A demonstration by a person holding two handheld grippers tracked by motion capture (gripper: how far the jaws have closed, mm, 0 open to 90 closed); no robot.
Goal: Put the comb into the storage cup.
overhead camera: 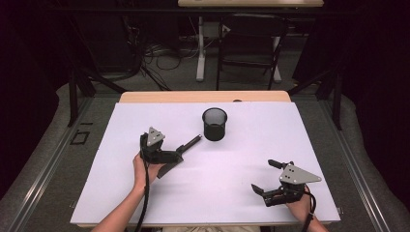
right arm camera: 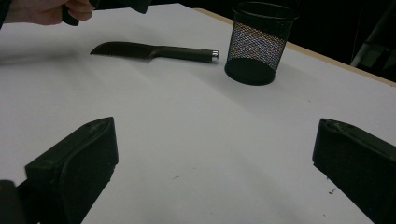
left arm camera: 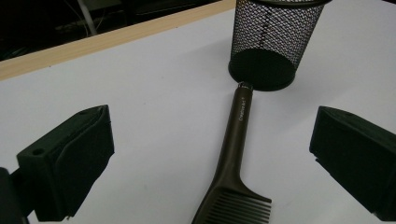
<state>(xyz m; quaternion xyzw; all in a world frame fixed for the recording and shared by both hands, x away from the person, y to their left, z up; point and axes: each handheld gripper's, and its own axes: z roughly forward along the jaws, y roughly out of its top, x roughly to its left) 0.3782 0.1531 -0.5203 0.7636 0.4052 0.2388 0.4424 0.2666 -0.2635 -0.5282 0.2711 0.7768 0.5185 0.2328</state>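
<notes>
Here left tongs (left arm camera: 210,154) released over comb (left arm camera: 233,154); handle tip touches mesh cup (left arm camera: 275,42); right tongs (overhead camera: 265,177) released, well apart.

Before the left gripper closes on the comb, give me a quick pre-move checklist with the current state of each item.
1. Left gripper jaws open: ok.
2. Comb lies between those jaws in the left gripper view: ok.
3. Jaws low enough to grip the comb: cannot tell.
4. Mesh cup upright: ok.
5. Comb handle tip clear of the cup base: cannot tell; they look very close or touching.
6. Right gripper open and away from the comb: ok.
</notes>
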